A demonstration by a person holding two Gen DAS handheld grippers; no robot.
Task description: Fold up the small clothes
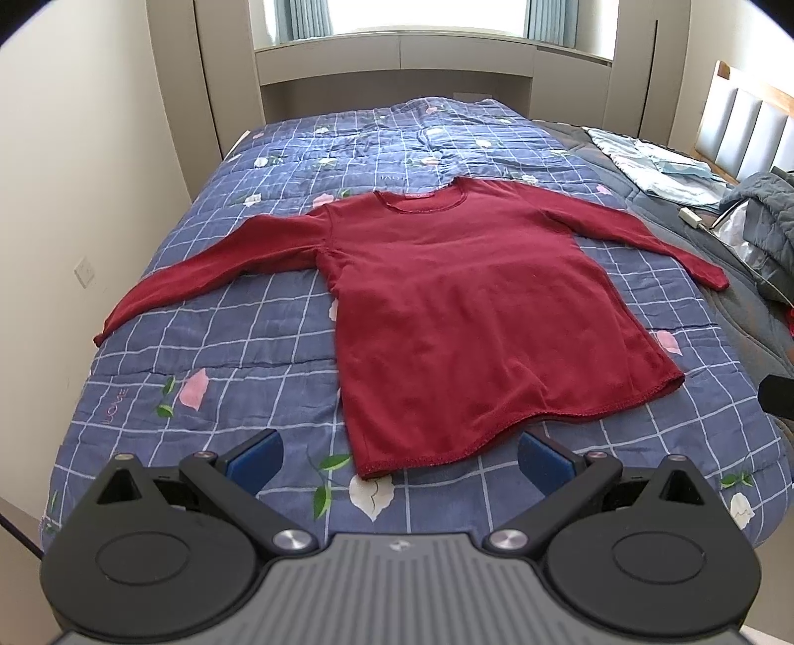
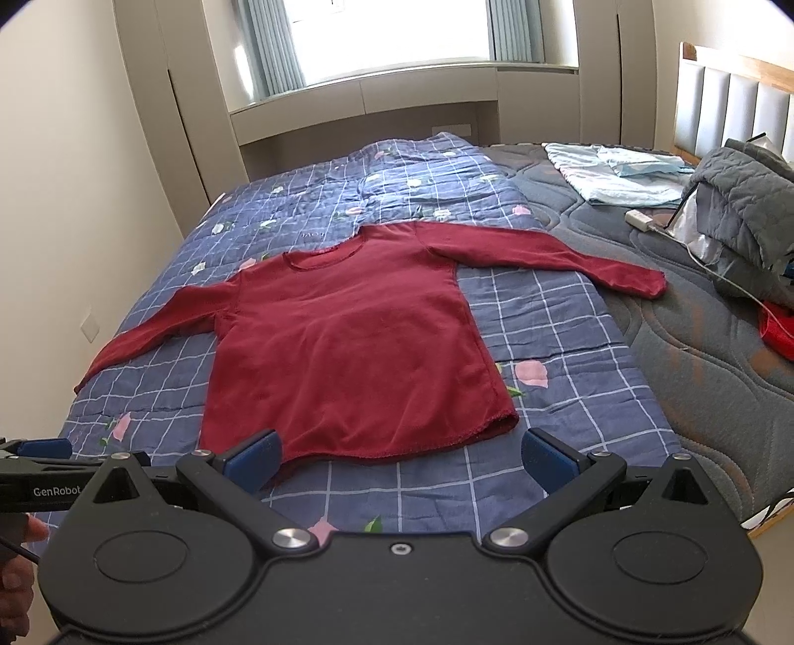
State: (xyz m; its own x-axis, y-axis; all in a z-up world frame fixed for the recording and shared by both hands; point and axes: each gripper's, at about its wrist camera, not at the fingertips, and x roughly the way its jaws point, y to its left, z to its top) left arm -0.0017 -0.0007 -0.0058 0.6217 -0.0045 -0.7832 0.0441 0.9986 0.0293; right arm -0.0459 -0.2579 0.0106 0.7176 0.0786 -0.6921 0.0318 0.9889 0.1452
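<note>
- Room: pale walls, a bright window (image 2: pixel 392 34) with blue-grey curtains at the far end, built-in cabinetry below it, a padded headboard (image 2: pixel 734 94) at far right.
- Bed (image 2: pixel 694 387): fills most of both views; grey quilted mattress cover exposed on the right side.
- Quilt (image 1: pixel 238 327): blue, white grid lines, pink flower print; spread over the left and middle of the bed. Soft, padded surface with shallow creases; judged to give under pressure, so a pinch on cloth may catch the quilt as well.
- Red long-sleeved top (image 1: pixel 461 297): lies flat and face up in the middle of the quilt, neckline far, hem near, both sleeves spread out to left and right. No fold made yet. Judged light, limp and non-slippery knit; will drape and sag when lifted, not fragile. Likely holds: the sleeve cuffs, the shoulder seams, or the two near hem corners.
- Grey padded bundle (image 2: pixel 744 208): heaped at far right, with a pale blue cloth (image 2: pixel 620 173) beside it; a white charger and cable nearby.
- Left gripper (image 1: pixel 397 459): blue pads spread wide, holding nothing, poised above the near hem.
- Right gripper (image 2: pixel 399 459): likewise released and empty, over the near hem, right of the left one.
</note>
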